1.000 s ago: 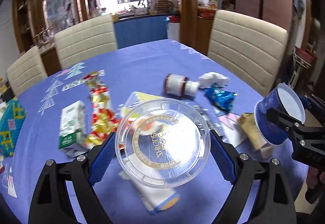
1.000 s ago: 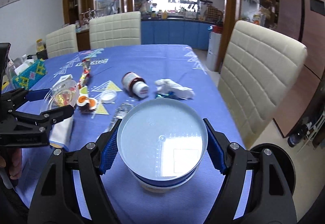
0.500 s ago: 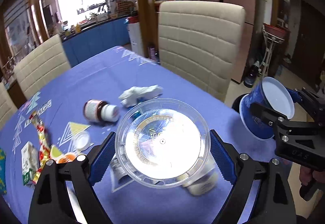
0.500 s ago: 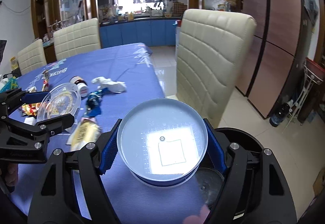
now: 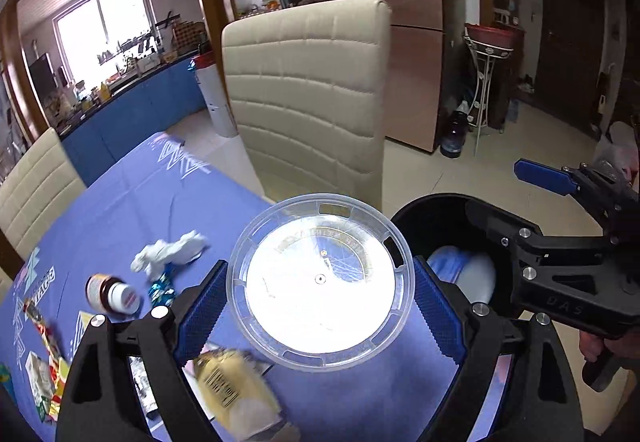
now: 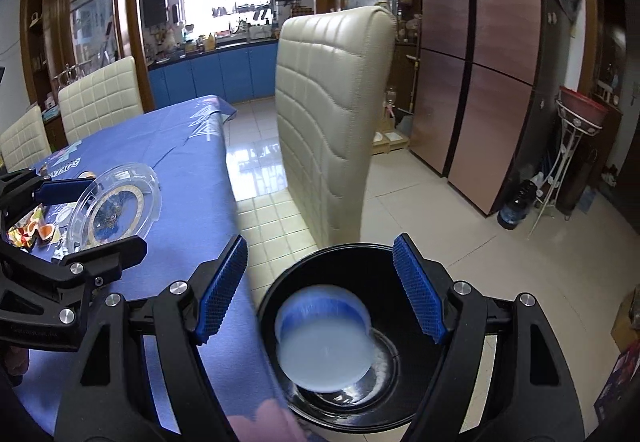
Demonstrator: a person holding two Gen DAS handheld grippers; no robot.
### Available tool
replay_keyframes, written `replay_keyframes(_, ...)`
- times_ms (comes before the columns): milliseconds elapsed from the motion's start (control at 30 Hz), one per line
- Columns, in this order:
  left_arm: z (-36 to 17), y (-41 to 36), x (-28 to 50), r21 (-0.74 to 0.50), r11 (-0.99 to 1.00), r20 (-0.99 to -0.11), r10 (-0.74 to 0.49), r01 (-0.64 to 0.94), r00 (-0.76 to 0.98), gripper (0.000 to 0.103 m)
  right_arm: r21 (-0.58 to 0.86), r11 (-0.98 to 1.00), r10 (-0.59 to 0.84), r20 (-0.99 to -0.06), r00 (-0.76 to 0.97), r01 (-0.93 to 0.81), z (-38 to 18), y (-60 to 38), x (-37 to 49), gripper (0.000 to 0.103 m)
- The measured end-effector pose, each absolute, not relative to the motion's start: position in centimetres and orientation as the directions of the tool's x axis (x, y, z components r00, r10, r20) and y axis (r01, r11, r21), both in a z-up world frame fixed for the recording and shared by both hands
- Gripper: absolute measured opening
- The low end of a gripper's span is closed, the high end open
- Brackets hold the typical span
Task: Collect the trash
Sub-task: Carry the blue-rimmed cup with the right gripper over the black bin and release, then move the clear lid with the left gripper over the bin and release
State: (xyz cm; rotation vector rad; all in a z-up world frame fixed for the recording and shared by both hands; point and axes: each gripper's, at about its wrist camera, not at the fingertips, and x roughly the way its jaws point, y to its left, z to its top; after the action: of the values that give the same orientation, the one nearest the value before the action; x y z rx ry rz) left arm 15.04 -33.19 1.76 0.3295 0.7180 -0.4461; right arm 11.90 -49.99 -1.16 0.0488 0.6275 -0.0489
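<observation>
- My right gripper [image 6: 320,290] hangs over the black trash bin [image 6: 416,266] that stands on the floor just off the table's near right corner, its fingers pointing down and forward.
- Its jaws are spread wide and grip nothing; the blue paper cup [image 6: 324,338], blurred, lies in the bin between and below the blue pads [image 6: 420,290].
- My left gripper [image 5: 320,306] is held over the table's edge, just left of the bin, jaws closed against the rim of a clear plastic lid [image 5: 320,282].
- The lid faces the left camera flat on; a gold ring of print runs round it, too faint to read.
- On the blue tablecloth [image 5: 132,209] to the left lie a crumpled white tissue [image 5: 168,252], a brown bottle [image 5: 110,294] on its side, and a yellow wrapper [image 5: 236,390] with a barcode.
- White lettering on the cloth's far left edge is not legible to me.
</observation>
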Motion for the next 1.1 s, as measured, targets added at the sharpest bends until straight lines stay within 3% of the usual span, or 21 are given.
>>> replay_keyframes(1100, 2.0, -45.8, 14.2, 0.171, 0.713, -0.701, -0.397, 0.68, 0.592, 0.086, 0.099, 0.94, -0.204, -0.601, 0.772, 0.326, -3.5, -62.2, 9.5, 0.076)
